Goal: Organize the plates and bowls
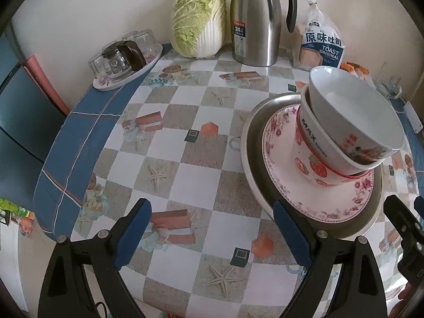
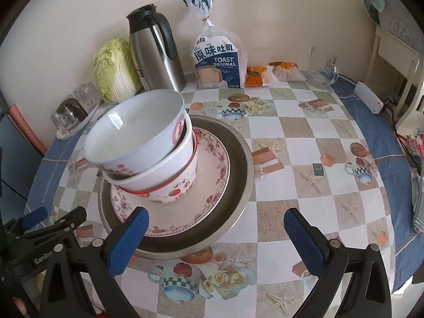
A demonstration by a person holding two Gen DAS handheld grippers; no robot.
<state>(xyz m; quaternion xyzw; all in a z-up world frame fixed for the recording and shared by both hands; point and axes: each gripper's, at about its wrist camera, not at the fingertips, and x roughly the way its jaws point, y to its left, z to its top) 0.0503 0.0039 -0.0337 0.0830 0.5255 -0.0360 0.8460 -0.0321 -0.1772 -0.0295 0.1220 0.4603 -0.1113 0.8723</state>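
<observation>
At the far left of the table (image 1: 185, 143) a tray of upturned glasses (image 1: 124, 61) is sitting near the edge, with a cabbage (image 1: 198, 21), a steel thermos jug (image 1: 254, 23) and a bag of toast (image 1: 322, 45) lining the wall behind. The left gripper (image 1: 212, 235) is hovering over bare tablecloth with its blue pads spread wide and nothing between them. Just to its right, the task's stack is resting on the table: a wide metal plate (image 1: 251, 164) is carrying a floral plate (image 1: 278, 164), which is carrying a strawberry bowl (image 1: 307, 164), then a white bowl (image 1: 341, 159) nested in it, and a top bowl (image 1: 352, 106) that is sitting tilted, not fully seated. The right gripper (image 2: 216, 228) is hanging in front of the same stack, its fingers likewise parted and holding nothing, one pad close over the metal plate's near rim. The bowls look like glazed ceramic or melamine: stiff, smooth and probably slippery, breakable if dropped, and the whole pile would likely be heavy and top-loaded. The leaning top bowl seems the piece most likely to slide, so it would be best pinched across its rim wall, one pad inside and one outside, and lifted straight up; the plates offer only their thin raised edges.
</observation>
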